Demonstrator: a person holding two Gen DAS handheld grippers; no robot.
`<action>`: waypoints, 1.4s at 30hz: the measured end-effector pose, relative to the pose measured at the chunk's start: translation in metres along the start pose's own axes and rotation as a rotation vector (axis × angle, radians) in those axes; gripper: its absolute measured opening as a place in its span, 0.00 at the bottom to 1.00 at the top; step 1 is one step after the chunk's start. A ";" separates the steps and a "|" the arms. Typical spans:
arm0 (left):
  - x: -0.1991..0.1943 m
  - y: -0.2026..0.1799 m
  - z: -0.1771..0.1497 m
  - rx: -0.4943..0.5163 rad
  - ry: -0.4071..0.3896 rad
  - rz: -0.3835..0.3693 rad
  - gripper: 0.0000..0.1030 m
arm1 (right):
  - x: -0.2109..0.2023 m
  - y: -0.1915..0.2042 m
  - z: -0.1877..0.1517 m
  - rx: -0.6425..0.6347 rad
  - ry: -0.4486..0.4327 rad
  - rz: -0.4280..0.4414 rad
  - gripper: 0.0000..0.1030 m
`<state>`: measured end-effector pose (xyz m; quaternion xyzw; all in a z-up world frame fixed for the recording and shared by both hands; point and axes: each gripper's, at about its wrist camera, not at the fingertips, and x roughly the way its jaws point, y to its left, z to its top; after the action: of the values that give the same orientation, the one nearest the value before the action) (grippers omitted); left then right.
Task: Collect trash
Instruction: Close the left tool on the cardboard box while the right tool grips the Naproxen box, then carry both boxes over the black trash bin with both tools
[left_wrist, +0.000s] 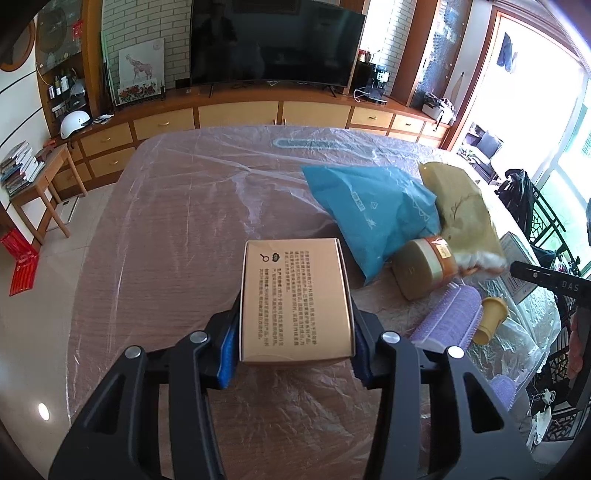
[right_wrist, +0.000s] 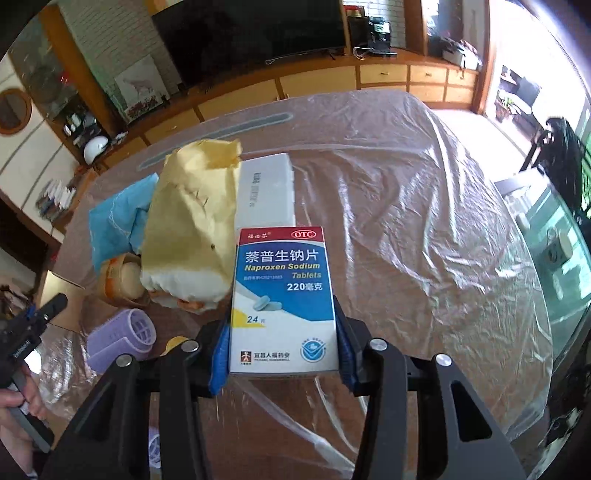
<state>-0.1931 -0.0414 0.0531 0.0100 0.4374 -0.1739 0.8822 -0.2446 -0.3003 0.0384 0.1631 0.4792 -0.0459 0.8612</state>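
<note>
My left gripper (left_wrist: 295, 328) is shut on a brown cardboard box (left_wrist: 295, 295) with printed text, held above the plastic-covered table (left_wrist: 166, 240). My right gripper (right_wrist: 282, 343) is shut on a blue and white Naproxen Sodium tablet box (right_wrist: 283, 295), also held over the table. Trash lies on the table: a blue plastic mailer (left_wrist: 369, 206), a crumpled yellow paper bag (right_wrist: 192, 221), a round tan tin (left_wrist: 421, 269), a purple hair roller (left_wrist: 447, 317), a small yellow cup (left_wrist: 491, 317) and a white flat box (right_wrist: 266, 188).
The left gripper shows at the left edge of the right wrist view (right_wrist: 33, 325). A TV (left_wrist: 273, 40) and a wooden cabinet (left_wrist: 258, 110) stand beyond the table. A small side table with books (left_wrist: 33, 177) is at the left. A glass table (right_wrist: 554, 236) is at the right.
</note>
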 end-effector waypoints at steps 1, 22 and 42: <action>-0.002 0.000 0.000 -0.001 -0.005 -0.004 0.47 | -0.005 -0.006 0.001 0.024 -0.003 0.020 0.44; -0.051 -0.031 0.001 0.116 -0.055 -0.157 0.47 | -0.062 0.014 -0.020 0.043 -0.068 0.194 0.44; -0.124 -0.082 -0.044 0.277 -0.064 -0.320 0.47 | -0.118 0.035 -0.059 -0.240 -0.021 0.476 0.44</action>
<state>-0.3220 -0.0742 0.1327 0.0562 0.3772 -0.3707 0.8468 -0.3476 -0.2569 0.1165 0.1675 0.4206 0.2134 0.8658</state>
